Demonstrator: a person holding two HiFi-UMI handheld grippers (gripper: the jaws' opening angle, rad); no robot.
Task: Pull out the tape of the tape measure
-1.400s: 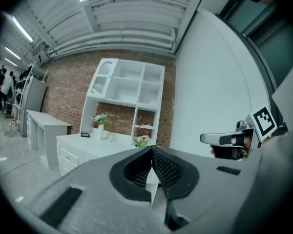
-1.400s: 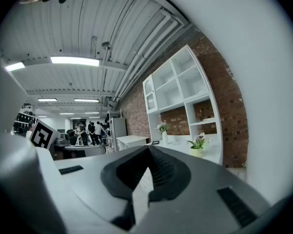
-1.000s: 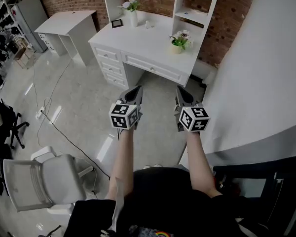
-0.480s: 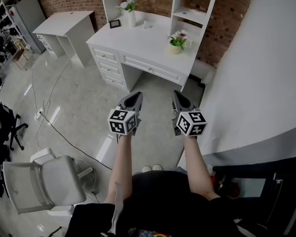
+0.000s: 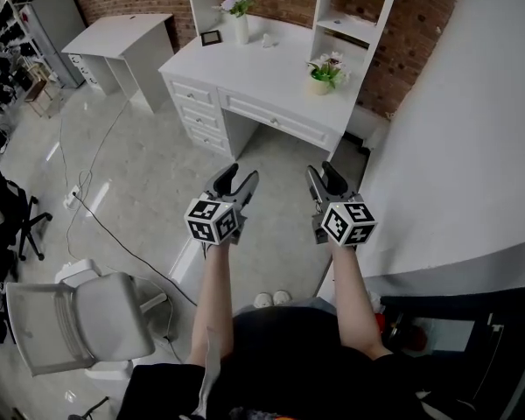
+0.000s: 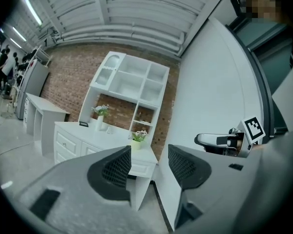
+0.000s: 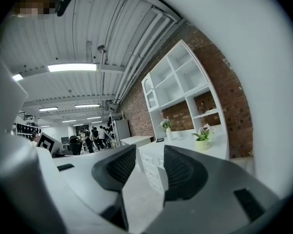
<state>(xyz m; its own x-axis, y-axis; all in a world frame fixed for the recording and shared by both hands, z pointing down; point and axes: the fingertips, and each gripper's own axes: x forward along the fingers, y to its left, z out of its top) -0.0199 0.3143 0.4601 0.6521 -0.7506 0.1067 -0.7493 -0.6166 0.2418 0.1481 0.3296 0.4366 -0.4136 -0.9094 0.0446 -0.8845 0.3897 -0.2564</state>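
the left tool [image 5: 239, 178] and the right tool [image 5: 323, 172] are held side by side at mid-frame of the head view. each has its jaws spread, having just opened, with nothing between them. beyond them, at upper middle, stands a white bench [image 5: 267, 73] with drawers, carrying a potted plant [image 5: 325, 70] and a vase [image 5: 240, 26]. a grey chair [image 5: 79, 322] sits at lower left on the pale floor [image 5: 140, 164]. where the tape measure is cannot be told.
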